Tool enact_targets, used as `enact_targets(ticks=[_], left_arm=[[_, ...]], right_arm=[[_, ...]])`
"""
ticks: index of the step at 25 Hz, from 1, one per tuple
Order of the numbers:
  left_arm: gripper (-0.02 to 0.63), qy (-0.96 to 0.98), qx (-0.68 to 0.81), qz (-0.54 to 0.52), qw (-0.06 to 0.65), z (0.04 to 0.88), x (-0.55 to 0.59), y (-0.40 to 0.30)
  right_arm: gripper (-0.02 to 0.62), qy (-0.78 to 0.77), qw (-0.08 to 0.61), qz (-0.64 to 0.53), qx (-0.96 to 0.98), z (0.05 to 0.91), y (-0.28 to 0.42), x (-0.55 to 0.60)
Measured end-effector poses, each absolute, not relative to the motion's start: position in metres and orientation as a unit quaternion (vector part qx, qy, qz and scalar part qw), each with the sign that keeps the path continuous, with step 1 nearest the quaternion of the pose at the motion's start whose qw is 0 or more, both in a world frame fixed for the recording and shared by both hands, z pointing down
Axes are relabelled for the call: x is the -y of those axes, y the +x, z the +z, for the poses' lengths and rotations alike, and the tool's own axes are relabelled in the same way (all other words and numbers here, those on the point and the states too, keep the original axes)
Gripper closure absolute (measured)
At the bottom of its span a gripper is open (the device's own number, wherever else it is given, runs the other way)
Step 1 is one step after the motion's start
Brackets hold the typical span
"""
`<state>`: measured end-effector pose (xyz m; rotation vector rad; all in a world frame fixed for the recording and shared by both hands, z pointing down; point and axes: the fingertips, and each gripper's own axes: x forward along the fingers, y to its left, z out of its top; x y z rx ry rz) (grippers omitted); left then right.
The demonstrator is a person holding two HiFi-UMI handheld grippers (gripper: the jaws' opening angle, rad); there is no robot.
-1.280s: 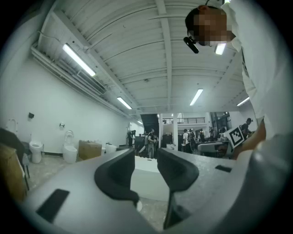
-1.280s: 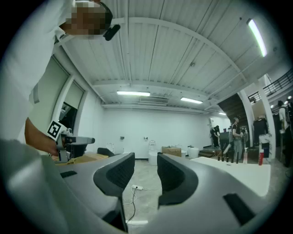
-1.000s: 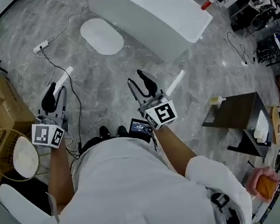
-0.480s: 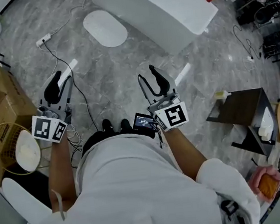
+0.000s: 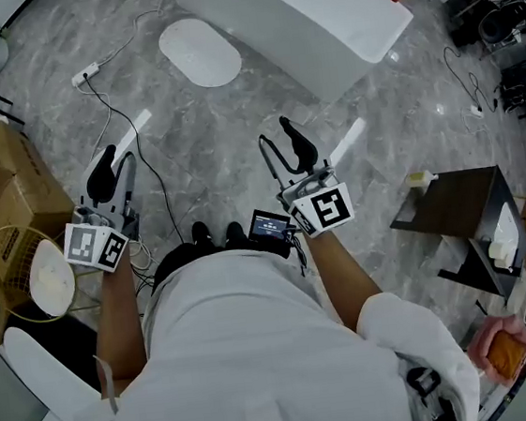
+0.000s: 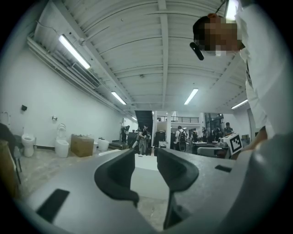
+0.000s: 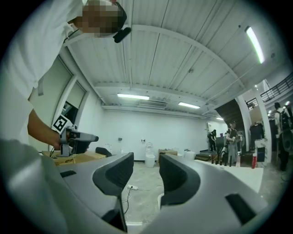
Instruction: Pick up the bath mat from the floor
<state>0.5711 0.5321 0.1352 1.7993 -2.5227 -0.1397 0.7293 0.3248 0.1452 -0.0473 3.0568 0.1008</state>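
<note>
The left gripper [image 5: 114, 167] jaws stand apart with nothing between them. The right gripper [image 5: 282, 141] jaws have just been opening and are also empty. Both point level above the grey floor [image 5: 220, 162]. The white oval bath mat [image 5: 200, 52] lies flat ahead, well apart from both, just beside the white bathtub [image 5: 316, 10]

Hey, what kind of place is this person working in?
Probably a big open workshop or lab with a mock bathroom: a white bathtub and oval bath mat on marble-look floor, toilets along a wall, cardboard boxes.
</note>
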Motion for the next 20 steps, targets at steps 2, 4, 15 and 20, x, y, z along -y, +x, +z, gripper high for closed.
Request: enact_targets(ticks=[2, 4, 15, 20], left_arm=[[0.451, 0.575, 0.817, -0.04, 0.017, 0.134, -0.53, 0.576], [0.451, 0.573, 0.818, -0.042, 0.018, 0.135, -0.528, 0.583], [0.458, 0.576, 0.816, -0.05, 0.019, 0.145, -0.514, 0.61], [0.458, 0.576, 0.815, -0.057, 0.035, 0.154, -0.512, 0.615]], right_arm=[[0.408, -0.023, 0.04, 0.024, -0.999, 0.149, 0.735, -0.319], [0.408, -0.025, 0.04, 0.022, -0.999, 0.153, 0.742, -0.316], [0.422, -0.029, 0.018, 0.007, -0.999, 0.176, 0.762, -0.299], [0.428, -0.045, 0.018, -0.054, -0.997, 0.188, 0.763, -0.283]])
